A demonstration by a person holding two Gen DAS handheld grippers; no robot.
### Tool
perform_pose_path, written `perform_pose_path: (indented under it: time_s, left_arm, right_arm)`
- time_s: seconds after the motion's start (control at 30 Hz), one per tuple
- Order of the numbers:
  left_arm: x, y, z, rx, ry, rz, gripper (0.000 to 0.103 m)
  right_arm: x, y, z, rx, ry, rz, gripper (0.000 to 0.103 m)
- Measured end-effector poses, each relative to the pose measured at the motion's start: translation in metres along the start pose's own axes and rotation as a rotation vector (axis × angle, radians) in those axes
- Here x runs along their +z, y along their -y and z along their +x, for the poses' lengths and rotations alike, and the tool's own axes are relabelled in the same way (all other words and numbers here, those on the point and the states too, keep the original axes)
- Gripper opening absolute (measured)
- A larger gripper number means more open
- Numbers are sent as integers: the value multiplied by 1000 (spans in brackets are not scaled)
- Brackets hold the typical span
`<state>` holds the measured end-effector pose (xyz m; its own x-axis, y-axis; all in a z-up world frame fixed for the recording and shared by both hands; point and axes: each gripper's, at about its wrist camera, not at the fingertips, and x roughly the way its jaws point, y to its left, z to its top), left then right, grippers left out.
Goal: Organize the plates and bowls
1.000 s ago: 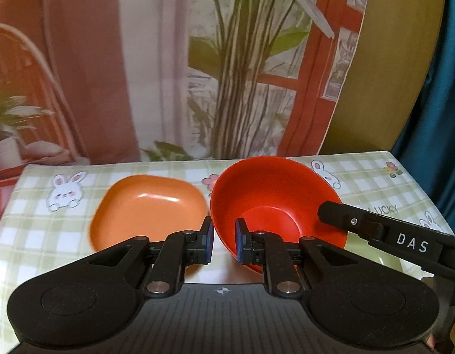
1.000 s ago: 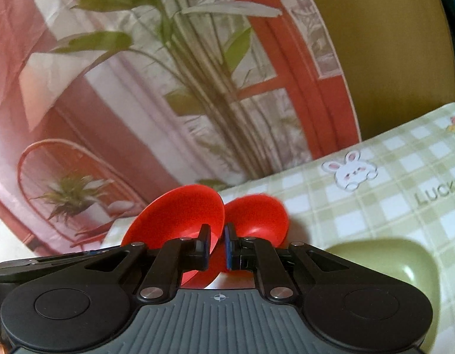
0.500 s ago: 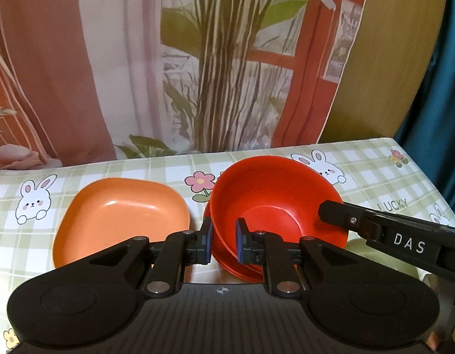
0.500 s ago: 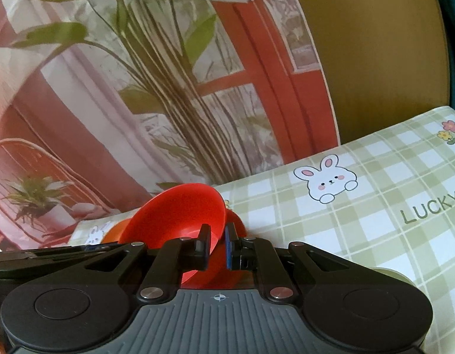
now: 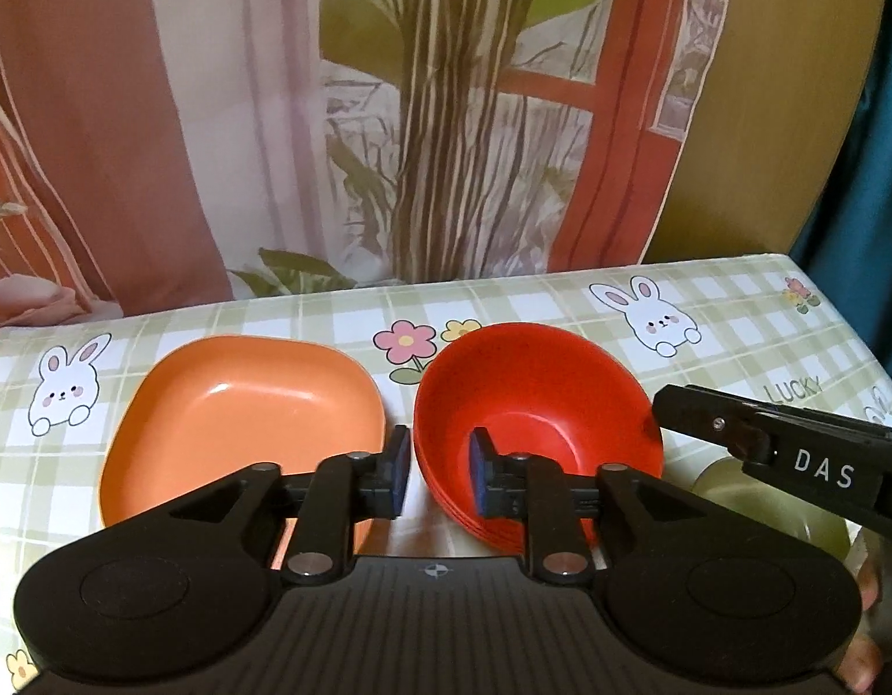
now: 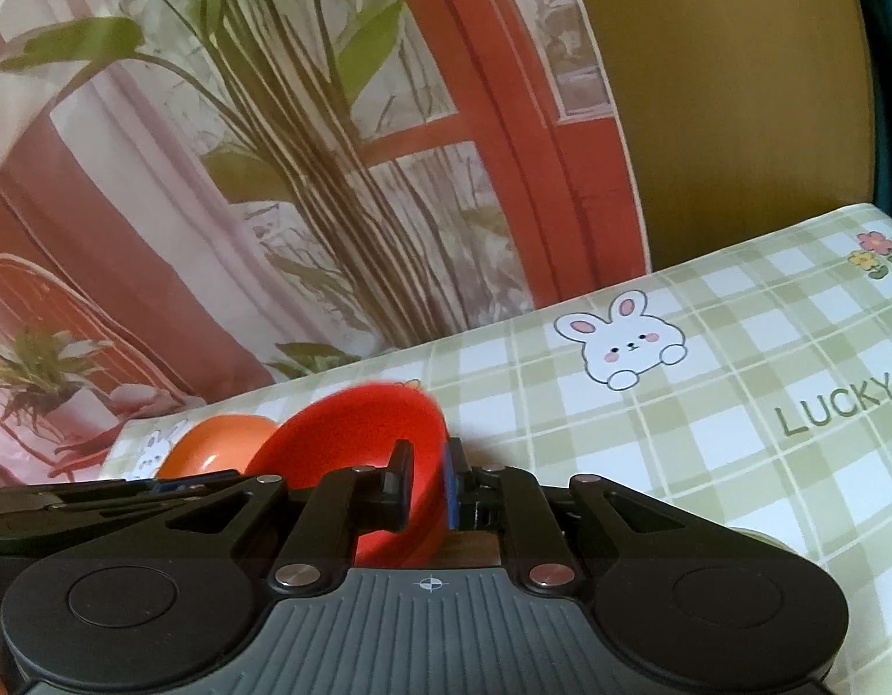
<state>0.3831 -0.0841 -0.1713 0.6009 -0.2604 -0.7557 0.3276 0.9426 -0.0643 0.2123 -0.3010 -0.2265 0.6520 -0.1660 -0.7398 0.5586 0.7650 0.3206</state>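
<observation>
While I hold both claws on the bowl rim, I log these lines, near to far.

Left claw (image 5: 433,478): fingers apart, one either side of the near rim of the red bowl (image 5: 538,399); not clamped.
Right claw (image 6: 425,483): fingers together on the far-right rim of the bowl, pinching its wall.
Bowl position: nested on a stack of red bowls (image 5: 486,527) on the table (image 5: 735,313), just beside the orange plate (image 5: 243,405).
Green dish (image 5: 793,509): near the stack, partly hidden under the right claw.
Risk 1: I judge that lifting the right claw before it parts would drag the top bowl up and tip the stack.
Risk 2: withdrawing the left claw sideways could knock the rim or the plate.
Change: one second ago the bowl hung tilted above the table in both claws; the left has since let go and the bowl is seated.
</observation>
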Motion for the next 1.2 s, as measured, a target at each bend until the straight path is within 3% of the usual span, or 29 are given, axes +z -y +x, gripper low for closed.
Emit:
perform_pose_path:
  time_s: [0.1, 0.2, 0.43, 0.63, 0.8, 0.93, 1.2]
  left_arm:
    - [0, -8, -8, -22, 16, -16, 38]
    - [-1, -20, -19, -39, 41, -10, 38]
    - [-8, -74, -40, 78, 89, -3, 39]
    - [-17, -125, -33, 152, 92, -72, 39]
    - [-27, -149, -19, 151, 92, -137, 40]
    - [-32, -155, -8, 118, 97, -153, 40]
    - [-37, -157, 8, 92, 107, -115, 40]
  right_arm:
    - [0, 0, -3, -11, 2, 0, 12]
    - [-1, -3, -9, -10, 9, -1, 12]
    - [-4, -23, -29, 54, 37, 0, 12]
    - [-14, -64, -26, 151, -6, -41, 13]
    - [-23, -97, -5, 192, -104, -89, 13]
    - [-29, -115, 12, 176, -172, -119, 15]
    - [-41, -131, 33, 89, -212, -132, 17]
